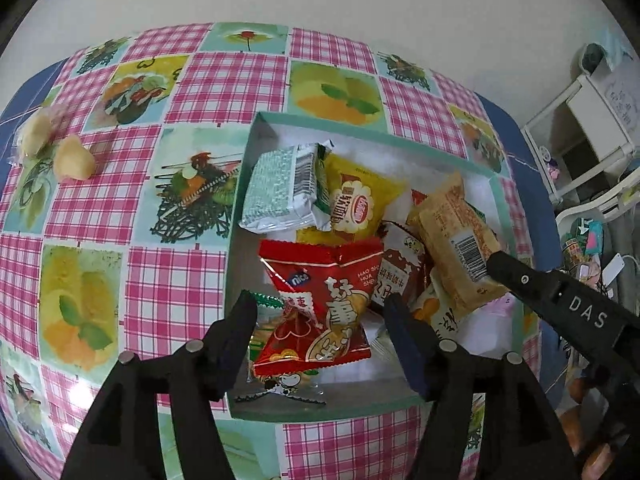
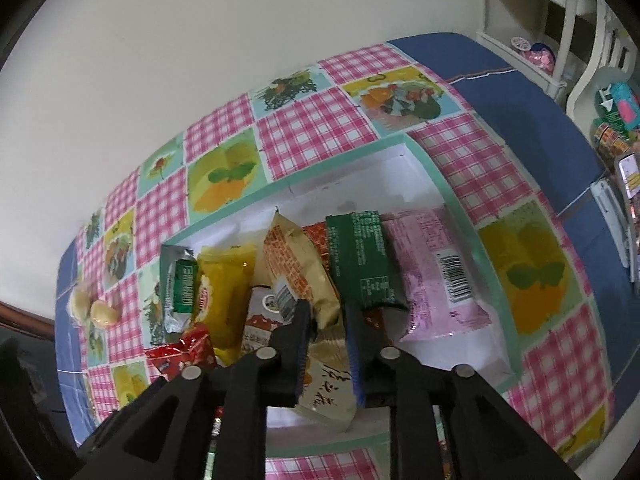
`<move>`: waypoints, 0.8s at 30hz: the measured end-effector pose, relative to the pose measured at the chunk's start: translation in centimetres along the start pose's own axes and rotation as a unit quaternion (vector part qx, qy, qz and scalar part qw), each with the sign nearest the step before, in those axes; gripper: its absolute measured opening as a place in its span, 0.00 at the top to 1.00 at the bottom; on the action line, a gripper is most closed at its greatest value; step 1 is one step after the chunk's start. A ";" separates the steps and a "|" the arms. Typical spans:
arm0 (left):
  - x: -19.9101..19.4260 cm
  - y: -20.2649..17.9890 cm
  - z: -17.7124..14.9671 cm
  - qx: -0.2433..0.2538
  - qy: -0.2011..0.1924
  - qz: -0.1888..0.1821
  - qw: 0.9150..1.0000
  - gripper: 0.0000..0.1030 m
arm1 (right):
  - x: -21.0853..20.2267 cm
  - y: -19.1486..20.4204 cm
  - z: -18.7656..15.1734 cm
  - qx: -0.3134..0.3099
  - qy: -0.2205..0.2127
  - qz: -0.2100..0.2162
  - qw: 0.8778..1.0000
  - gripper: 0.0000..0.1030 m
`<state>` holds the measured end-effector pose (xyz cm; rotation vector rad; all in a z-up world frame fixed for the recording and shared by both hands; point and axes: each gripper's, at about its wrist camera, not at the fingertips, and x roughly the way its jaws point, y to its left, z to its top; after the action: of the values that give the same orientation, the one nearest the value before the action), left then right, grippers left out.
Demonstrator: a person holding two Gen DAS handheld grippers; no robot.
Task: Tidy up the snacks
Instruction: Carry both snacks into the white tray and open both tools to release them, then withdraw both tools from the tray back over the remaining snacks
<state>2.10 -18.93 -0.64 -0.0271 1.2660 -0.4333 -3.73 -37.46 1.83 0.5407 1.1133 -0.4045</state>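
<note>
Left wrist view is looking down into a white box with a teal rim (image 1: pixel 236 216) sitting on a table covered by a pink-checked fruit-print cloth (image 1: pixel 168 280). The left gripper (image 1: pixel 320 312) is hanging over the box's near side with its jaws spread, and a red snack packet (image 1: pixel 320 280) is lying between them, the pads not pressing it. Farther in, a silver-green packet (image 1: pixel 280 188) is leaning against a yellow one (image 1: pixel 356 200) near the box's far left corner, and a tan packet with a barcode (image 1: pixel 456 244) is lying toward the right wall, where the right gripper's black finger (image 1: pixel 520 280) is reaching in. Two pale wrapped sweets (image 1: pixel 56 144) are resting outside the box near the table's left edge.

Right wrist view is showing the right gripper (image 2: pixel 328 320) partly parted over a beige packet (image 2: pixel 328 384) at the box's near wall, its fingertips just beside the tan packet (image 2: pixel 300 264) and a dark green packet (image 2: pixel 360 256); whether the pads are touching anything I cannot tell. A pink packet (image 2: pixel 436 272) is lying along the box's right wall.
</note>
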 end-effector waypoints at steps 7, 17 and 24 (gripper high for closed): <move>-1.6 2.6 0.8 -0.046 -0.036 0.026 0.998 0.25 | -1.1 1.3 -0.1 -0.032 -0.018 -0.033 0.999 0.32; -3.5 9.2 1.6 -0.110 -0.078 0.128 0.983 0.15 | -0.6 6.4 -1.9 -0.122 -0.009 -0.040 0.992 0.28; -3.7 10.6 1.6 -0.121 -0.080 0.139 0.980 0.15 | -0.6 9.4 -3.5 -0.172 -0.012 -0.041 0.984 0.26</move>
<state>5.91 -8.32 0.54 -0.0881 1.1360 -0.0343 -1.26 -27.81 3.14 0.1853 1.1552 -0.2802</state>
